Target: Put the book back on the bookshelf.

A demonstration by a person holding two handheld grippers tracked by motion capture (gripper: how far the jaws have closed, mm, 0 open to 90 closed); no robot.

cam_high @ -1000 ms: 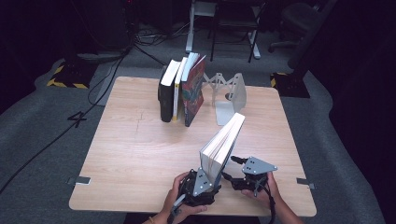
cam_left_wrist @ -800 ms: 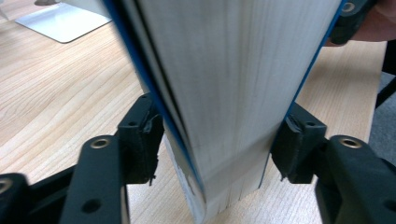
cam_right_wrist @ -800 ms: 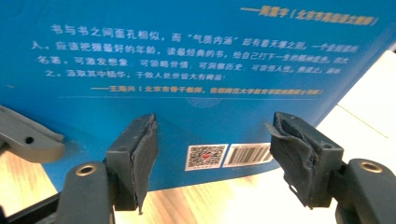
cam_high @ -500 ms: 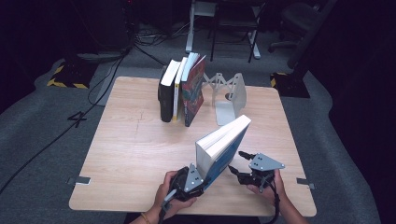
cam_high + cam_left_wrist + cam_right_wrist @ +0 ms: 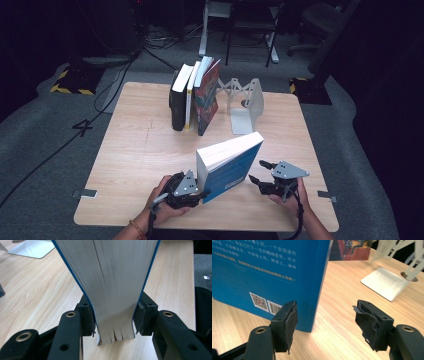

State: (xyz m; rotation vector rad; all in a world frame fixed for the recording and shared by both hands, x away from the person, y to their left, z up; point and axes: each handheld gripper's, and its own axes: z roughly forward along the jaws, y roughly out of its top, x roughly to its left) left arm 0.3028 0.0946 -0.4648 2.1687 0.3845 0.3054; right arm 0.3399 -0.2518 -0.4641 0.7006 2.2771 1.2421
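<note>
Right gripper view has the best look at the blue book's (image 5: 269, 272) back cover: a few lines of Chinese text in white and yellow, too small for me to read properly, plus one QR code and one barcode down near the bottom corner. The right tongs (image 5: 325, 322) are spread wide with nothing between the pads, and the book's edge sits just beside one pad.

Left gripper view shows the left tongs (image 5: 113, 321) clamped on that same book (image 5: 110, 285), one pad on each cover, page block facing the camera and the corner pages a bit split and frayed.

From the high view, the book (image 5: 230, 165) stands tilted at the near edge of the surface (image 5: 135, 150), with the left tongs (image 5: 200, 192) pinching its lower corner and the right tongs (image 5: 257, 172) just off to its side. Count-wise: three more books (image 5: 192, 97) leaning together at the back, and one white metal bookend (image 5: 247, 105) next to them.
</note>
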